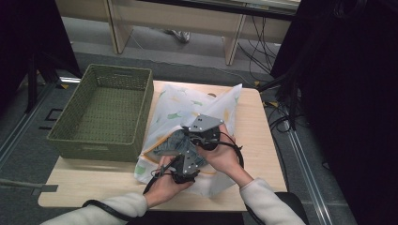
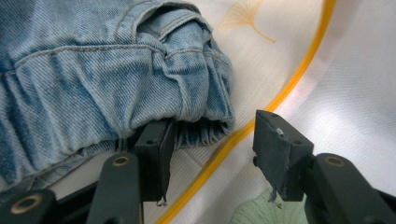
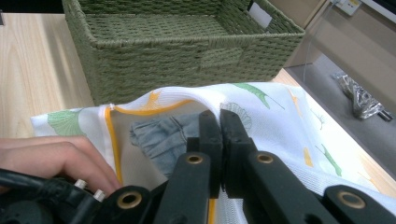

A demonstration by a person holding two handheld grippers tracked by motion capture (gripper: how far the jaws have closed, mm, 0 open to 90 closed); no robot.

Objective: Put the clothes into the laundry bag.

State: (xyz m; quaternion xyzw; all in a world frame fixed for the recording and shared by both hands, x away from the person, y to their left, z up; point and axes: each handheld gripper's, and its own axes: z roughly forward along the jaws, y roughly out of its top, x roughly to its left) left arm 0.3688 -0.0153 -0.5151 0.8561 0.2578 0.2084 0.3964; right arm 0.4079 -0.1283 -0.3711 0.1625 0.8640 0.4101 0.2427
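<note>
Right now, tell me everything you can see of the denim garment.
The denim garment is light blue, faded jeans-like cloth with stitched seams and a gathered hem, bunched and creased. It lies at the mouth of the white mesh laundry bag, inside its orange-trimmed opening. The left gripper stands open, one jaw tucked under the hem. The right gripper is shut on the bag's edge, holding it up.

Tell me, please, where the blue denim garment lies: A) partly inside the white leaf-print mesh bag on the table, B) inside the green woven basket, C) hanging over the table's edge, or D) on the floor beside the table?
A: the denim garment lies in the orange-trimmed opening of the mesh bag on the table, beside the green basket.
</note>
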